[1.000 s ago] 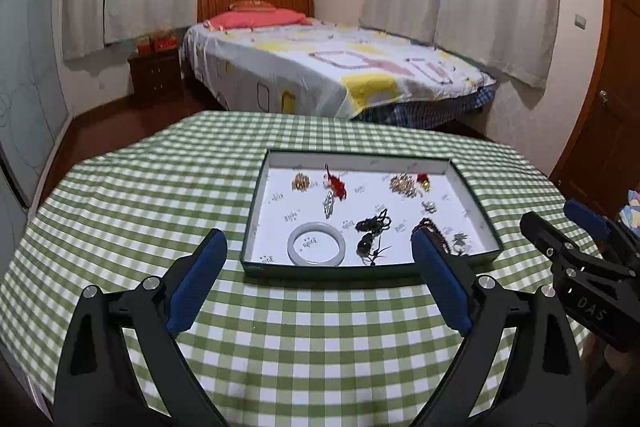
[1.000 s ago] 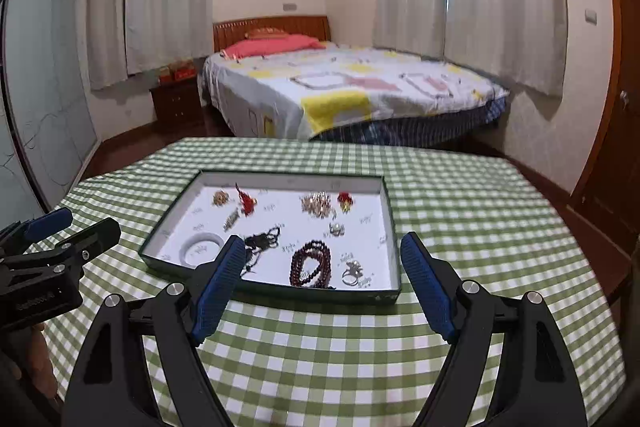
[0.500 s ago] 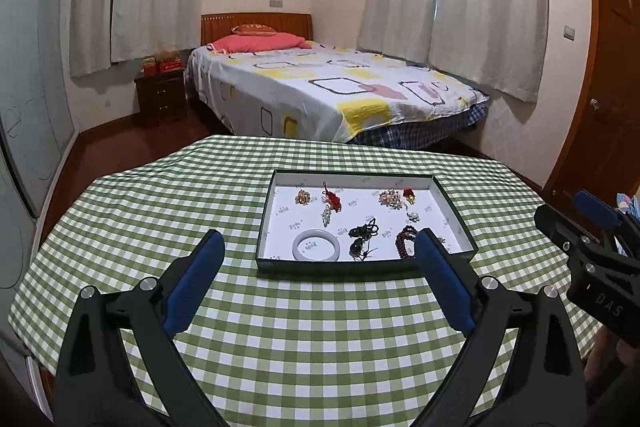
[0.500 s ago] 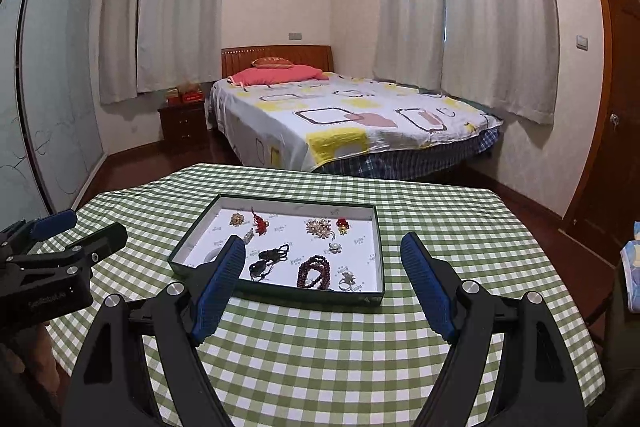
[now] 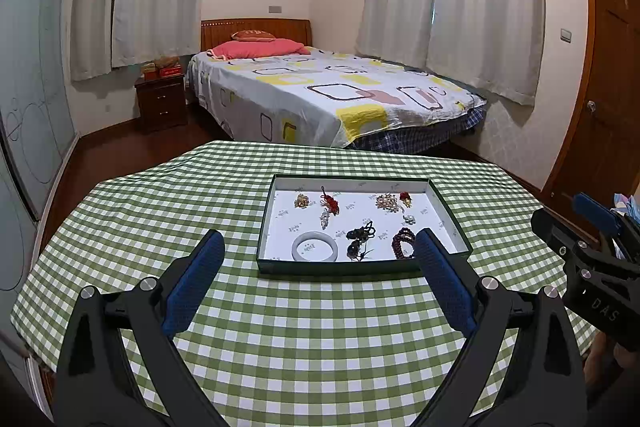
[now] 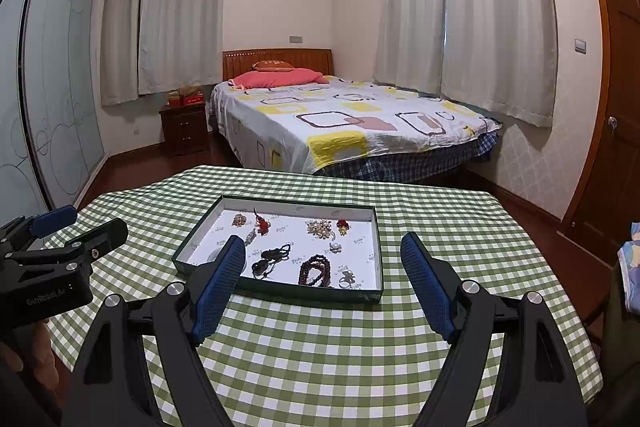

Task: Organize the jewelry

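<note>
Left wrist view: the left claw (image 5: 318, 259) is spread wide and empty, held above the checked table (image 5: 120, 211). The green tray (image 5: 360, 267) sits just ahead of it, with the pale bangle (image 5: 315, 246), a dark corded pendant (image 5: 359, 239) and red-brown beads (image 5: 403, 245) nearest its tips.

Right wrist view: the right claw (image 6: 322, 261) is equally spread, holding nothing; the tray lies ahead, slightly left, beads (image 6: 316, 269) closest. Pieces look already sorted. If one needs moving, I'd lower slowly, straddle a single item and close gently, avoiding tangled cords.
</note>
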{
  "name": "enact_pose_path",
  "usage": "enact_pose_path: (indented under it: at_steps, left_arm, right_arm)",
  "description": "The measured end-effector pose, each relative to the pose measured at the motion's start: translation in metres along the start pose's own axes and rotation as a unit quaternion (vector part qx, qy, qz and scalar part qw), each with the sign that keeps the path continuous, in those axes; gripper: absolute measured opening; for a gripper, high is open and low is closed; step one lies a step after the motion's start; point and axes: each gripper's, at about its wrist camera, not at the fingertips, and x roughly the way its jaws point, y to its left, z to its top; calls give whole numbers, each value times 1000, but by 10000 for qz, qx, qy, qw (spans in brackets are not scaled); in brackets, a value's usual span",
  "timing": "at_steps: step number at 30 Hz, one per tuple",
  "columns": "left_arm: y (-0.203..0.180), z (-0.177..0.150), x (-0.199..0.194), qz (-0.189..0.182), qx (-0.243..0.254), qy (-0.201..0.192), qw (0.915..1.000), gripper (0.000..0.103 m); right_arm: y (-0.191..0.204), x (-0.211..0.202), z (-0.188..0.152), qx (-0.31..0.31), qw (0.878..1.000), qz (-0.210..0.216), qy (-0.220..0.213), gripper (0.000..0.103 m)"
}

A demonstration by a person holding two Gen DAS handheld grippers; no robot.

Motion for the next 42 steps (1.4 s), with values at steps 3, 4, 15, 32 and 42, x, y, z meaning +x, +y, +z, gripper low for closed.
enact_pose_path:
  at_steps: [3,4,15,32,42]
  left_arm:
    - [1,0,0,6,-6,0,10000,93]
    - [1,0,0,8,-6,-3,10000,93]
    - [0,0,-2,46,19,-28,10000,93]
    - [-1,3,-8,56,27,-215,9997,99]
    - [-4,2,-11,50,47,-371,9993,99]
  right_arm:
    - [0,0,0,-6,10000,0,-3,77]
    - [0,0,0,-3,10000,0,-1,77]
    - [1,-1,1,-7,10000,15,2,77]
    - [2,0,1,-14,10000,24,12,77]
    - [4,0,1,-15,10000,29,19,77]
